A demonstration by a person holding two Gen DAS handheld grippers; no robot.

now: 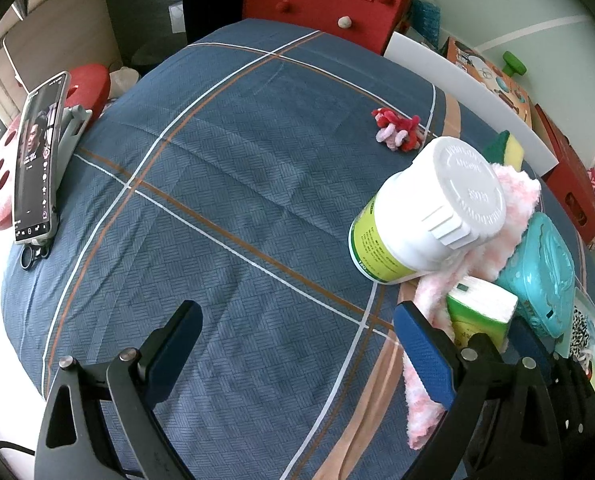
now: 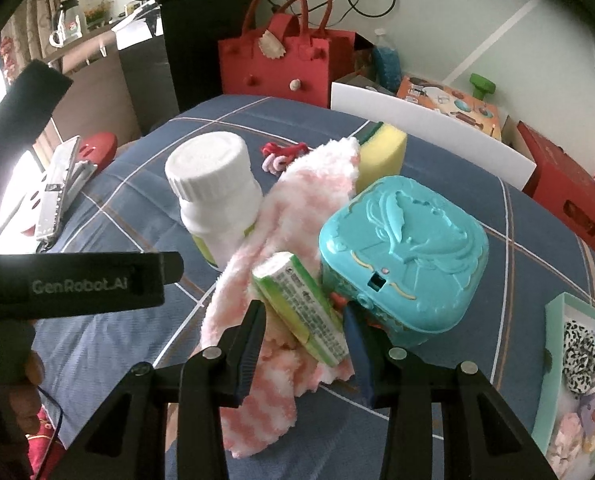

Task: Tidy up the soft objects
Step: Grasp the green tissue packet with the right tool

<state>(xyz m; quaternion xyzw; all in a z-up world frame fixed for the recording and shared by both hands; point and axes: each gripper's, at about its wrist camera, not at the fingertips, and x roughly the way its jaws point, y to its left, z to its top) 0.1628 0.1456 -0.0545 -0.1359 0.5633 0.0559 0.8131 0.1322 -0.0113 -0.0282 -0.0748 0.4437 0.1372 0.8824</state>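
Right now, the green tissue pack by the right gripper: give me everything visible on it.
The tissue pack is a small soft rectangular packet, green and yellow-green wrapper with fine print on a white panel, white end face showing in the left wrist view. It lies tilted on the pink-and-white fluffy cloth, against the teal plastic case. It sits between the fingers of the right gripper; the pads look closed on its near end, though contact is partly hidden.

The white bottle (image 1: 429, 212) is covering part of the pink cloth (image 1: 509, 208) and most of the sponge (image 1: 507, 148). The picture's right edge is cutting off the tray (image 2: 553, 364); its contents are blurring beyond identification. The phone (image 1: 37, 160) screen text is reading too small.
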